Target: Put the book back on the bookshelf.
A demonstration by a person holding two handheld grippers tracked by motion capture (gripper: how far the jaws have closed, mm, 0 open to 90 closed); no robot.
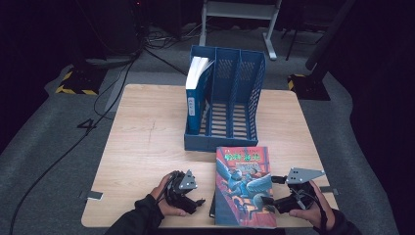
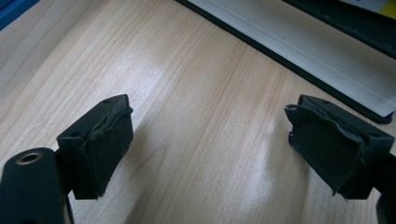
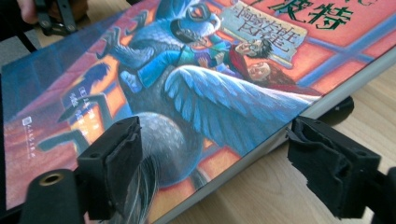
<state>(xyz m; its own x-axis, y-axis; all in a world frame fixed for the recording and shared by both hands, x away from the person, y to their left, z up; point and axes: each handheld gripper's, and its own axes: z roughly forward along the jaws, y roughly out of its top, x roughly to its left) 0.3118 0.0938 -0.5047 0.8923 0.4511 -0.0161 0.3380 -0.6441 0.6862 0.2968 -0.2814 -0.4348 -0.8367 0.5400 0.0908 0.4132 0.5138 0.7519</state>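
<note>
high view: a thick paperback book with a red and blue illustrated cover (image 1: 243,186) lies flat at the near edge of the light wooden surface (image 1: 147,147), just in front of a blue plastic 3-slot file rack (image 1: 235,98). a blue-spined book (image 1: 195,93) stands upright in the rack's left slot. the left gripper (image 1: 195,201) sits on the surface just left of the flat book, held by the left hand (image 1: 164,198). the right gripper (image 1: 274,188) is at the book's right edge, held by the right hand (image 1: 308,205).

left gripper view: the jaws stand spread over bare wood with nothing between them, the book's page edge (image 2: 299,51) beyond.

right gripper view: the jaws are spread and straddle the cover's (image 3: 187,93) long edge, 1 jaw over the cover, the other over the surface, not pinching it.
</note>
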